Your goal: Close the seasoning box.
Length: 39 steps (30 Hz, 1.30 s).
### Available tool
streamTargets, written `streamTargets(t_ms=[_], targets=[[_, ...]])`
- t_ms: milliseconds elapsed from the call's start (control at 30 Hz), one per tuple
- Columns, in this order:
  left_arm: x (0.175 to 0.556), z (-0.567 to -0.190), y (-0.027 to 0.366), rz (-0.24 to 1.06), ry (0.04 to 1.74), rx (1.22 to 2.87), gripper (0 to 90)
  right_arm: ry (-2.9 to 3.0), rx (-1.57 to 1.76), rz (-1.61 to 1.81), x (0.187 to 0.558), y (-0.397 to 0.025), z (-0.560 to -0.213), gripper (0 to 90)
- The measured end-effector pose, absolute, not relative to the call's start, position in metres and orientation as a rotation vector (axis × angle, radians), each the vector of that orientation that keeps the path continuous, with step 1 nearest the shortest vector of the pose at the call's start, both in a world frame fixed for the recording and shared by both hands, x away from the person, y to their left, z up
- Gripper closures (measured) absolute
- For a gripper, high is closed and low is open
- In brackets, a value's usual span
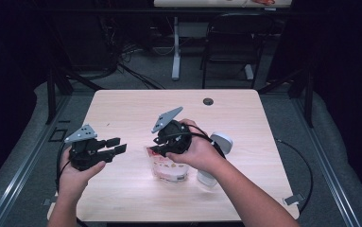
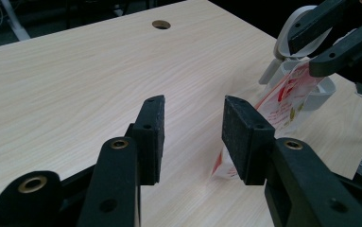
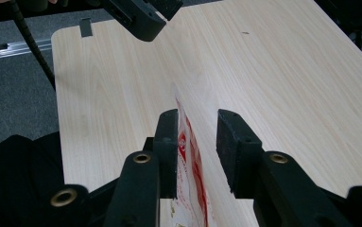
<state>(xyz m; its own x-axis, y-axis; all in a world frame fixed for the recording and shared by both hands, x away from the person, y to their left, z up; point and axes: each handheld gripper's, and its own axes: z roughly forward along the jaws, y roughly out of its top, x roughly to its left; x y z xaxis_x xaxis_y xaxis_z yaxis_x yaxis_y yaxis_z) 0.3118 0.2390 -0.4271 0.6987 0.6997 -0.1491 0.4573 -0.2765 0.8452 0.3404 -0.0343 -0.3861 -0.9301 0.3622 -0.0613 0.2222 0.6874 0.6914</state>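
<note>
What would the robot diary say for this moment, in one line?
left gripper: open, empty, off the table | right gripper: jaws either side of snack bag, gap visible | white holder: beside bag

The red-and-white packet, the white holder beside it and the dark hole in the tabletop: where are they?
packet [image 2: 285, 101], left gripper view, on its printed face.
white holder [image 1: 222, 143], high view, on its rounded top.
hole [image 1: 208, 101], high view, on its dark middle, near the table's far edge.
</note>
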Motion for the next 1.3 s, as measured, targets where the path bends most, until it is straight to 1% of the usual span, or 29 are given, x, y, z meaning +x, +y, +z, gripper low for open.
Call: streamTargets(t_ms=[400,1300], targets=[[0.312,-0.427,0.240,0.316,0.897,1.930,60.1,2.725,0.461,1.023,0.342,-0.028,-0.386,71.7],[0.312,-0.428,0.240,0.312,0.897,1.934,60.1,2.796,0.443,0.922,0.349,-0.010,-0.401,74.3]])
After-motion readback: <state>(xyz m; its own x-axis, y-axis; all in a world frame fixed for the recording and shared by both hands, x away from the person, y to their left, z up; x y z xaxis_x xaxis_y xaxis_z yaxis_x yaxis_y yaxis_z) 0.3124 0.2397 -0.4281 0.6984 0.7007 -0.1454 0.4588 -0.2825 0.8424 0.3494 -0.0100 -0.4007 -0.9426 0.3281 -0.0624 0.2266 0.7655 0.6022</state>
